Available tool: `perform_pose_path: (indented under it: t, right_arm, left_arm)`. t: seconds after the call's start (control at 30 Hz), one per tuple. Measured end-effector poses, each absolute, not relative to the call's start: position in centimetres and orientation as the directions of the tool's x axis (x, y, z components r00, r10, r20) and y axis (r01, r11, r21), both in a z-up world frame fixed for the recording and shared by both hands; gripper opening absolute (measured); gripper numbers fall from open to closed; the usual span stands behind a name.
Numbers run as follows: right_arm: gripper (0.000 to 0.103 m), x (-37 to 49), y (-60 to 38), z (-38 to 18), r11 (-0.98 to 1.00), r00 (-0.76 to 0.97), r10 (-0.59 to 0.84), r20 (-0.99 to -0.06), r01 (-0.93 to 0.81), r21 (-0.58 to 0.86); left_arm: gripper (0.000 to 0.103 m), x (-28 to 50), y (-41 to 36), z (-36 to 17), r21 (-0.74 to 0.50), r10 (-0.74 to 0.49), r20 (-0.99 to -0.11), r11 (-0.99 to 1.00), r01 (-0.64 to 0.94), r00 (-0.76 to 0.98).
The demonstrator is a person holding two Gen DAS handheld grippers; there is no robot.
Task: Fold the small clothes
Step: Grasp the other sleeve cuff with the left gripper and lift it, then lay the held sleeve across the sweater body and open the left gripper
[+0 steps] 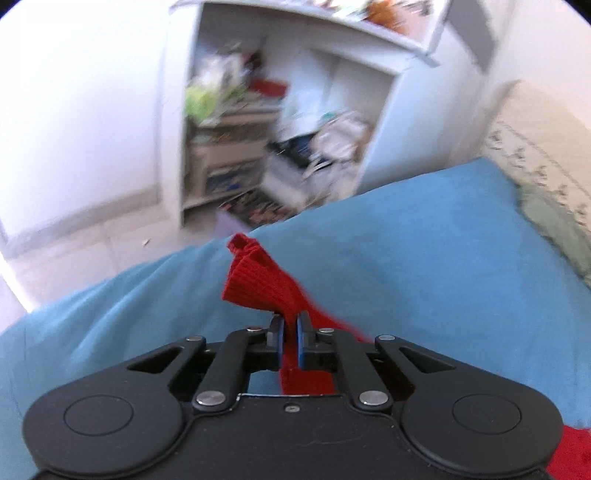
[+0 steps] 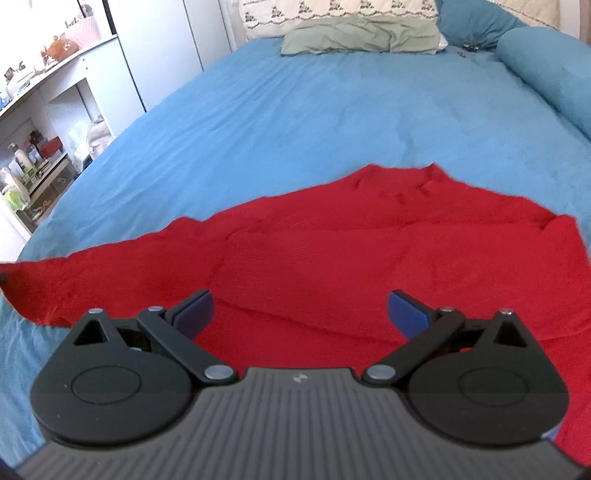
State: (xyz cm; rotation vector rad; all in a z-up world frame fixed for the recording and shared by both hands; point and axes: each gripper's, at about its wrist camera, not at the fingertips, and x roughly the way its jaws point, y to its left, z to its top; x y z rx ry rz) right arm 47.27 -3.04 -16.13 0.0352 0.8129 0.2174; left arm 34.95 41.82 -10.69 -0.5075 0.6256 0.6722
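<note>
Nearest to me in the left wrist view, my left gripper (image 1: 290, 326) has its blue-padded fingers (image 1: 303, 334) pinched on a strip of the red knitted garment (image 1: 258, 284). The strip runs up between the pads, and its ribbed end stands bunched and lifted just beyond them, above the blue bedsheet (image 1: 406, 266). More red cloth trails off to the lower right. Past the edge of the bed lies a pale tiled floor (image 1: 74, 254), then a white shelving unit (image 1: 380, 122) crammed with blurred clutter against a white wall.

In the right wrist view, my right gripper (image 2: 300, 314) hovers with its fingers (image 2: 195, 308) spread wide, nothing between them. Directly beneath and ahead of it the red knitted garment (image 2: 332, 251) lies spread and wrinkled across the near part of the bed, one long piece reaching out to the left edge of the picture. Beyond it stretches the bare blue bedsheet (image 2: 314, 110). At the far end rests a green pillow (image 2: 354, 38) in front of a patterned cream pillow (image 2: 332, 11), with a blue bolster (image 2: 546, 70) along the right side. White shelves (image 2: 48, 110) holding bottles and small things stand to the left of the bed.
</note>
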Motion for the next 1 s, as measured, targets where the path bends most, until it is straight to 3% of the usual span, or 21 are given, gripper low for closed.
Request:
perform_pose_path:
  t: [0.2, 0.4, 0.63, 0.8, 1.0]
  right_arm:
    - [0.103, 47.4, -7.9, -13.5, 0.976, 0.69, 0.212, -0.692, -0.179, 0.12]
    - [0.103, 47.1, -14.0, -10.9, 0.983, 0.728, 0.18, -0.661, -0.159, 0.093]
    - [0.103, 46.3, -21.4, -10.6, 0.992, 0.746, 0.126, -0.654, -0.091, 0.088]
    - [0.103, 45.8, -26.4, -12.2, 0.993, 0.734, 0.102, -0.671, -0.04, 0.108]
    - [0.103, 45.1, -29.9, -15.0, 0.993, 0.698, 0.1, -0.709, -0.025, 0.116]
  left_arm:
    - [0.006, 37.5, 31.9, -2.8, -0.247, 0.296, -0.556, 0.834, -0.494, 0.777]
    - [0.006, 41.2, 19.0, 0.2, -0.322, 0.069, -0.507, 0.909, -0.264, 0.859]
    - [0.006, 45.7, 4.2, -4.6, -0.369, -0.152, -0.578, 0.925, -0.091, 0.802]
    - [0.006, 47.6, -2.9, -10.9, -0.319, -0.199, -0.662, 0.947, -0.03, 0.723]
    - [0.007, 47.5, -6.0, -17.0, -0.282, -0.192, -0.74, 0.959, -0.039, 0.645]
